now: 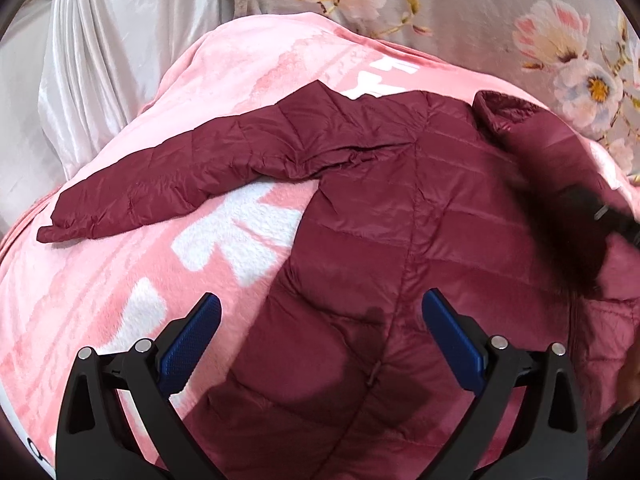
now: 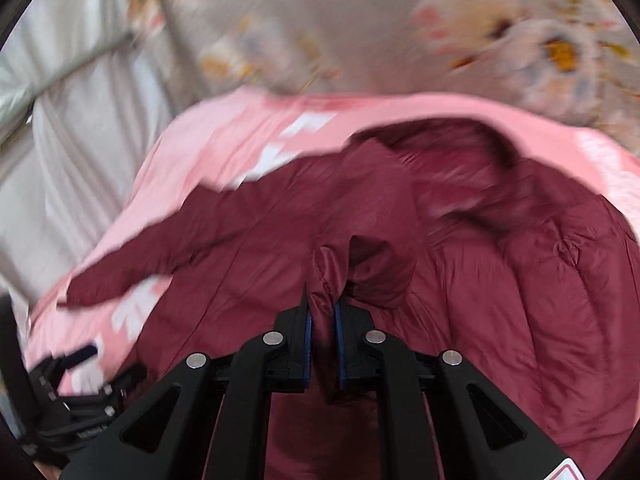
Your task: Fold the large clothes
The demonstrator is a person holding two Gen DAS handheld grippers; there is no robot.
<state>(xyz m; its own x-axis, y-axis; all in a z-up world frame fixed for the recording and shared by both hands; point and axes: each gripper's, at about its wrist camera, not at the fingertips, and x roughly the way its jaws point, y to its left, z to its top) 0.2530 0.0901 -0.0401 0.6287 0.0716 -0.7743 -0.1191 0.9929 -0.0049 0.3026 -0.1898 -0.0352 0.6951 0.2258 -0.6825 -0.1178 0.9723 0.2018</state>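
Note:
A maroon quilted puffer jacket (image 1: 400,208) lies spread on a pink blanket (image 1: 120,280), one sleeve (image 1: 160,184) stretched out to the left. My left gripper (image 1: 322,296) hovers open over the jacket's lower body, nothing between its blue pads. In the right wrist view, my right gripper (image 2: 322,304) is shut on a bunched fold of the jacket (image 2: 500,300), which looks like a sleeve end lifted over the body. That view is motion-blurred. The right gripper shows as a dark blur (image 1: 580,216) at the left wrist view's right edge. The left gripper (image 2: 76,360) appears at the lower left.
The pink blanket bears large white letters (image 1: 240,240). Beyond it lies a grey floral bedsheet (image 1: 480,8). A silvery-white satin cloth (image 1: 100,60) hangs in folds at the left. The blanket's left part beside the jacket is bare.

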